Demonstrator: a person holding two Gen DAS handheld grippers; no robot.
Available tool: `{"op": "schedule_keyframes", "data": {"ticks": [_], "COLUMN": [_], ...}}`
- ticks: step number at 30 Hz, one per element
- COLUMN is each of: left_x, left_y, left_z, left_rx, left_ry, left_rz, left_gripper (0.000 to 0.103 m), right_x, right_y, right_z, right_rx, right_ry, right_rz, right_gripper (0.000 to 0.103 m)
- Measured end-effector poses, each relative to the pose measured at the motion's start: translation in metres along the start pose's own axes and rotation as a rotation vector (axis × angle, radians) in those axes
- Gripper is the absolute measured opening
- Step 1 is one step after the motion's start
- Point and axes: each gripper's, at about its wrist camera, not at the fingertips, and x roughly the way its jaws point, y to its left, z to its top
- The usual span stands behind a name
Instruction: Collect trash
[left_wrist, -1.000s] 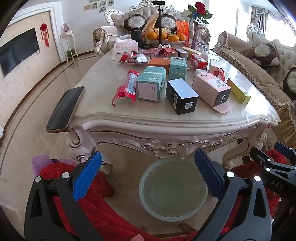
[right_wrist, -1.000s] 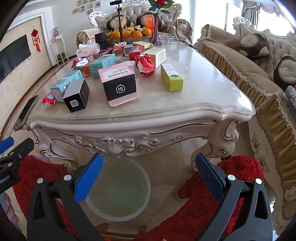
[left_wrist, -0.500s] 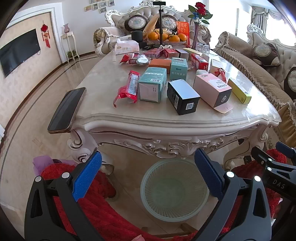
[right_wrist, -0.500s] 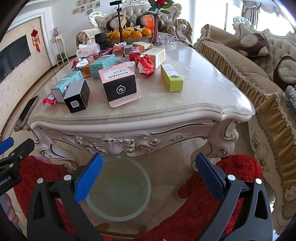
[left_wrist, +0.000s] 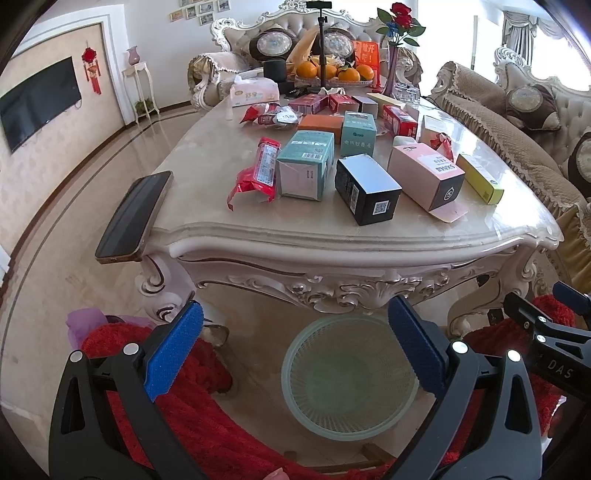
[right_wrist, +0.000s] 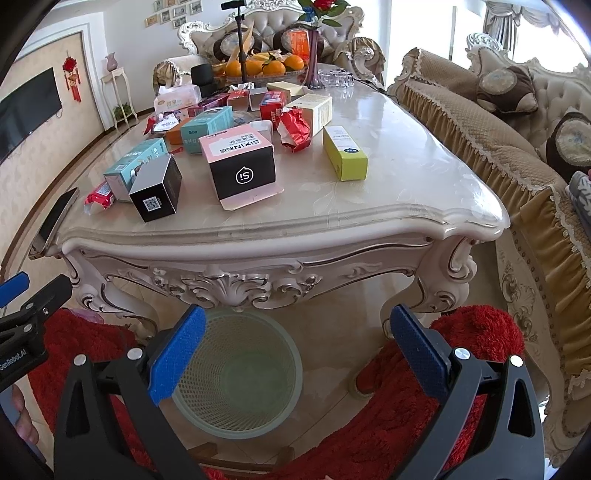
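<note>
Marble table (left_wrist: 480, 236) crowded with boxes (left_wrist: 365, 188), bin (left_wrist: 351, 376) underneath

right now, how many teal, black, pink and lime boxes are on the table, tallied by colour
teal boxes: 2
black box: 1
pink box: 1
lime box: 1
total: 5

Boxes (left_wrist: 367, 189), wrappers (left_wrist: 258, 170) strewn on table (left_wrist: 332, 240)
</note>
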Motion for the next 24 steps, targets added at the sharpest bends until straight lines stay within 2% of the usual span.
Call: {"op": "schedule_keyframes", "data": {"ticks": [24], "left_x": [0.0020], "left_y": [0.0014], "left_z": [-0.0011], "left_rx": [-0.005], "left_ry": [0.003], "left_rz": [-0.006], "left_gripper": [0.097], "right_x": [0.0009], "right_y": [0.0001], "right_z": [-0.0007], "right_rx": [-0.001], "right_ry": [0.003], "right_rz": [-0.001], "right_gripper": [0.096]}}
